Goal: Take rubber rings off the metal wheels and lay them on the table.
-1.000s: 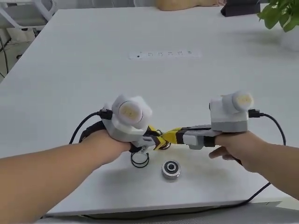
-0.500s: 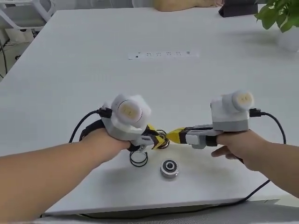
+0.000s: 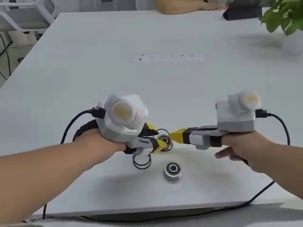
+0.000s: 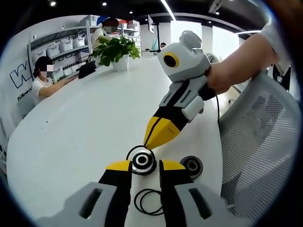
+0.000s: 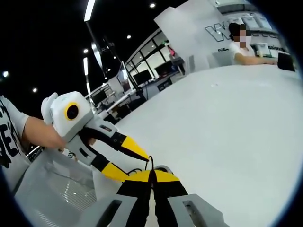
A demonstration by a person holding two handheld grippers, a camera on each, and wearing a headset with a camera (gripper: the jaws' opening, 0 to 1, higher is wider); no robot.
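Note:
My left gripper (image 3: 160, 142) is shut on a small metal wheel (image 3: 164, 140), held just above the white table (image 3: 156, 90). My right gripper (image 3: 172, 137) meets it from the right, shut on a thin black rubber ring (image 3: 162, 132) that loops off the wheel. In the left gripper view the wheel (image 4: 143, 162) sits between my yellow jaws, and the right gripper (image 4: 147, 142) pinches the ring (image 4: 133, 152) at its tip. In the right gripper view my shut jaws (image 5: 152, 174) hold the ring's strand (image 5: 150, 163) beside the left gripper (image 5: 142, 166). A second wheel (image 3: 173, 170) lies on the table.
Loose black rings (image 3: 141, 161) lie on the table under the left gripper, in front of the table's near edge. A power strip (image 3: 166, 57) sits mid-table. A potted plant (image 3: 283, 16) stands at the far right. Cables trail from both grippers.
The left gripper has shifted a little to the left with the wheel. The ring now stands out as a loop between wheel and right gripper. The head camera has tilted slightly.

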